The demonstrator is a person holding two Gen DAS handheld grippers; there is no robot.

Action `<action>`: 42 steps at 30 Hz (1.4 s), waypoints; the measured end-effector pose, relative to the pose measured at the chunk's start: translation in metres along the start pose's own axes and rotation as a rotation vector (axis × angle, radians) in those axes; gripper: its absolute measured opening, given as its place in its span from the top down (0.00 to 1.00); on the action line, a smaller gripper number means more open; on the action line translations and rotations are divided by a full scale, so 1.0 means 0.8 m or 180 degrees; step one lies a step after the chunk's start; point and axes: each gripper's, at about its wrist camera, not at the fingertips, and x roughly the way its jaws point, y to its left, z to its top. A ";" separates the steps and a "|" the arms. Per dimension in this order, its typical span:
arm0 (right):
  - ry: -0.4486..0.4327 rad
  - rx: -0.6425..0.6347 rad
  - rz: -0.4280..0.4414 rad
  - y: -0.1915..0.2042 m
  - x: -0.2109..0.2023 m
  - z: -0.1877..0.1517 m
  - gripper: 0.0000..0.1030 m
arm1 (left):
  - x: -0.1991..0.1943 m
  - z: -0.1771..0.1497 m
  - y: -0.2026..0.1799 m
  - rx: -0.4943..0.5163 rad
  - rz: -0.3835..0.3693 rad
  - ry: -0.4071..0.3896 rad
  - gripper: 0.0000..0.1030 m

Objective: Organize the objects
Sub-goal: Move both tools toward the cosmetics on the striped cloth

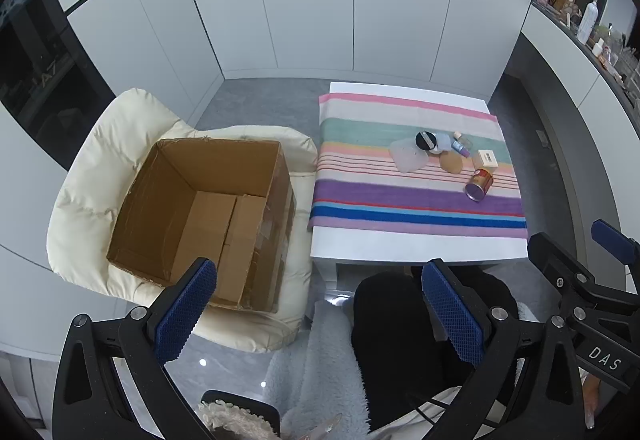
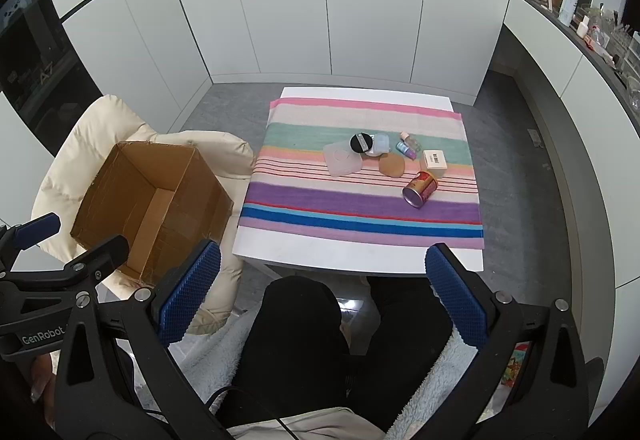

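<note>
An open, empty cardboard box (image 1: 208,216) stands on a cream padded chair (image 1: 84,180), left of the white table (image 1: 420,250); it also shows in the right wrist view (image 2: 148,200). On the striped cloth (image 2: 360,204) lie a red can on its side (image 2: 420,189), a tan round pad (image 2: 392,165), a clear plastic lid (image 2: 342,159), a black round puff (image 2: 360,142), small bottles (image 2: 407,148) and a white box (image 2: 434,162). My left gripper (image 1: 320,316) is open and empty, held above the lap. My right gripper (image 2: 324,296) is open and empty, short of the table.
The person's black-clad knees (image 2: 304,320) and fleece jacket sit under both grippers. White cabinet walls stand behind the table. A dark counter (image 2: 592,36) with bottles and clutter runs along the right. Grey floor surrounds the table.
</note>
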 end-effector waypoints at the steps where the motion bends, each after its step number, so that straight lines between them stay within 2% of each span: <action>1: 0.0005 -0.0002 0.0005 -0.003 -0.001 0.001 0.00 | 0.000 0.000 0.000 0.0002 0.0003 0.0000 0.00; 42: 0.0044 -0.0011 0.0047 -0.003 0.003 0.000 0.00 | 0.008 -0.004 -0.009 0.0043 0.0038 0.0030 0.00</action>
